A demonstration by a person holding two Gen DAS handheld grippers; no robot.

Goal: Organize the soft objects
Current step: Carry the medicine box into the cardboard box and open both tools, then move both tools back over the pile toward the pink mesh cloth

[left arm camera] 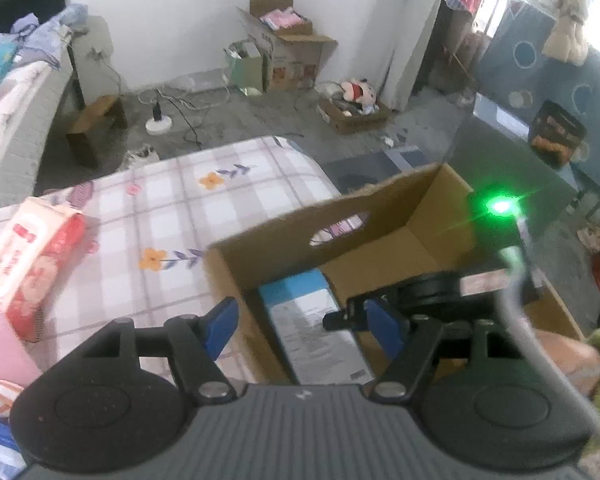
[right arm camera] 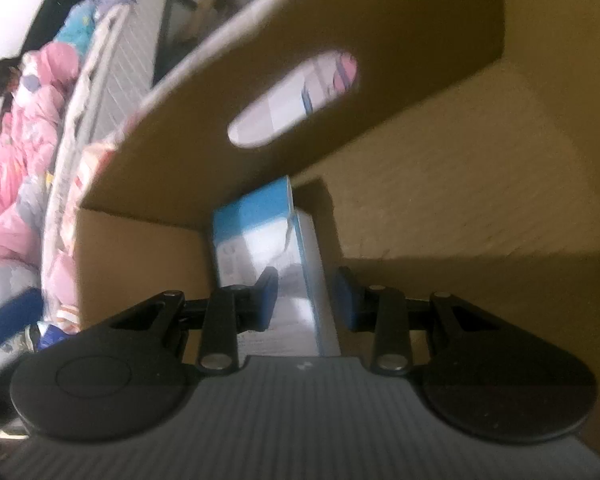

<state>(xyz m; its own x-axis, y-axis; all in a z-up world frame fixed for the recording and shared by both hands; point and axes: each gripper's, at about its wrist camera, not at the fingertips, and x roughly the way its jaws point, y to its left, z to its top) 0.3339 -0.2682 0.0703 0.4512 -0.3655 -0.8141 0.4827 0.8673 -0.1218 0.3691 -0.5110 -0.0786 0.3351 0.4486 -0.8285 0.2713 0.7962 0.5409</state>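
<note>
Two grippers at a cardboard box on a bed

The bed [left arm camera: 172, 200] holds the box [left arm camera: 380, 216], with a blue-and-white pack [right arm camera: 296, 256] inside. The left gripper [left arm camera: 304, 324] is spread wide and holds nothing. The right gripper [right arm camera: 306, 300] pinches the pack. Its print is too blurry to read.

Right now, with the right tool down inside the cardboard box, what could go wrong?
1. The right tool straddles the blue-and-white pack standing in the cardboard box; whether its pads press is unclear, so the pack may tip.
2. The box wall with the handle hole leans over the tool; lifting out could snag it.
3. The left tool hangs open over the same box, so the two could collide.
</note>
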